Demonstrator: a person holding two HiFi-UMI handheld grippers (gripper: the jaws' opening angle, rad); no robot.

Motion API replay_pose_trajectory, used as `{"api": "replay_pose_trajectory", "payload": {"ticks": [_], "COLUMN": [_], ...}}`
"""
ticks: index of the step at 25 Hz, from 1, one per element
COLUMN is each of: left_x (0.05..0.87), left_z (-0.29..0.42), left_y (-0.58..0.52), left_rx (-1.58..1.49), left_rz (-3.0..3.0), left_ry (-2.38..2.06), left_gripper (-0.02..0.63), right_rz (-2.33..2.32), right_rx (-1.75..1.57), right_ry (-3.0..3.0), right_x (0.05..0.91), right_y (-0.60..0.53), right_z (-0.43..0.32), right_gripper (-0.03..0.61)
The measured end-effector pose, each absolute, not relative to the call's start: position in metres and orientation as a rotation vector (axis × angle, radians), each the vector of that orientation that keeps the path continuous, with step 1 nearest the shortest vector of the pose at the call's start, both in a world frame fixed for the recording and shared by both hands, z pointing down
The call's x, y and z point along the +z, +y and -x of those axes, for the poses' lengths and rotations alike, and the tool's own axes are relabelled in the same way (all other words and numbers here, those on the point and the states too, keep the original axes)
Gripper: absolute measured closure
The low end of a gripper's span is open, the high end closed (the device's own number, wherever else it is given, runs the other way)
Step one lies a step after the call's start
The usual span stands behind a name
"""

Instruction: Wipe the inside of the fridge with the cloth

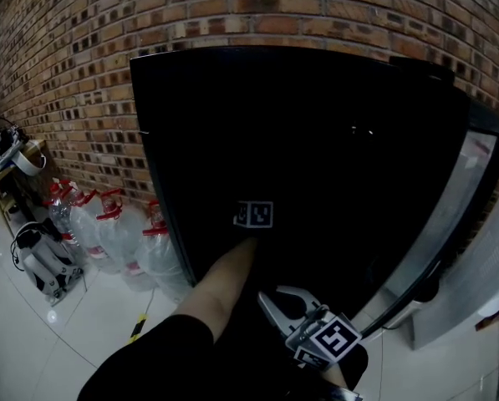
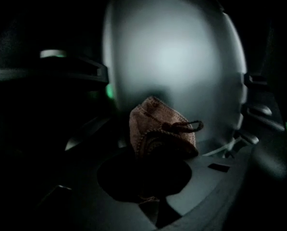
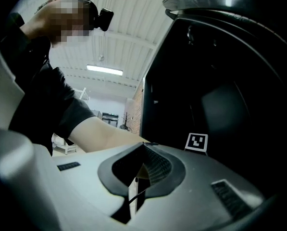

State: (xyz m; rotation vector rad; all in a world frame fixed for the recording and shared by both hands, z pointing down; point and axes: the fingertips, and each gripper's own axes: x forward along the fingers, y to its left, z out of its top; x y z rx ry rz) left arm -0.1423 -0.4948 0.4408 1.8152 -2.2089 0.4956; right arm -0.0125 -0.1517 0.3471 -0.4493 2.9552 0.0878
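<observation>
A red-brown brick wall [image 1: 65,57] runs behind a pale glossy floor [image 1: 32,341]. At the left, a cluster of big clear water bottles [image 1: 115,232] with red caps stands on the floor against the wall, just beside the left side of a tall black fridge [image 1: 316,140].

The fridge's inside is dark in the head view. The person's bare left forearm [image 1: 224,282] reaches up into it, and only the left gripper's marker cube [image 1: 254,215] shows there against the black.

From its own view, the left gripper [image 2: 153,153] is clamped on the cloth [image 2: 157,126], a crumpled brownish-pink bundle with a small loop on its right side. It is held up inside the fridge, in front of the pale, dimly lit back wall [image 2: 172,61]. I cannot tell whether the cloth touches that wall.

Lower and to the right, outside the fridge opening, the right gripper [image 1: 274,302] points up with its jaws pressed together and nothing between them. At the far right, the fridge door [image 1: 450,215] stands swung open.
</observation>
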Motion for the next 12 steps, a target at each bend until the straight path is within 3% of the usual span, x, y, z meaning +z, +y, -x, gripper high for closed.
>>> {"api": "replay_pose_trajectory", "payload": {"ticks": [12], "left_x": [0.423], "left_z": [0.156], "left_y": [-0.493], "left_rx": [0.304], "left_rz": [-1.626], "left_ry": [-2.4], "left_gripper": [0.56], "right_rz": [0.602], "right_rx": [0.016], "right_ry": [2.951], "right_x": [0.36], "right_y": [-0.174], "right_z": [-0.011], "right_gripper": [0.574]}}
